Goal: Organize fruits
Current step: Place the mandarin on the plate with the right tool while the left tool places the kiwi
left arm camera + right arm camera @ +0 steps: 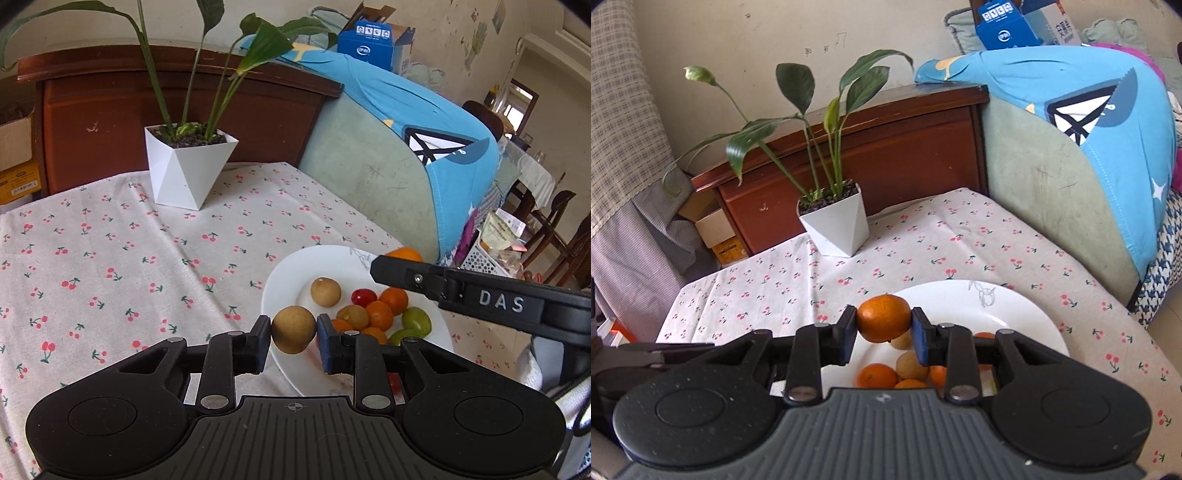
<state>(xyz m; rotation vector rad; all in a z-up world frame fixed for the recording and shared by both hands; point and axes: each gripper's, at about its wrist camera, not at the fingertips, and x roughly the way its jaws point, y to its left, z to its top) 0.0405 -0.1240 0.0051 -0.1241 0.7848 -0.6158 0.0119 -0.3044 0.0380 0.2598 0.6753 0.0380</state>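
Note:
My left gripper (294, 334) is shut on a round tan longan (294, 329), held just above the left rim of a white plate (286, 284). On that plate lie another longan (325, 291), a red cherry tomato (364, 297), small oranges (379, 315) and green fruits (416, 319). My right gripper (883, 326) is shut on a small orange (883, 318) above the same plate (1027, 314), where longans (911, 365) and oranges (877, 376) show below the fingers. In the left wrist view the right gripper's finger (406, 275) crosses over the plate's right side with the orange (403, 254) behind it.
A potted plant in a white faceted pot (188, 168) stands at the back of the cherry-print tablecloth (110, 258). Behind it is a brown wooden headboard (110, 107). A padded chair draped in blue cloth (406, 122) borders the table's right side.

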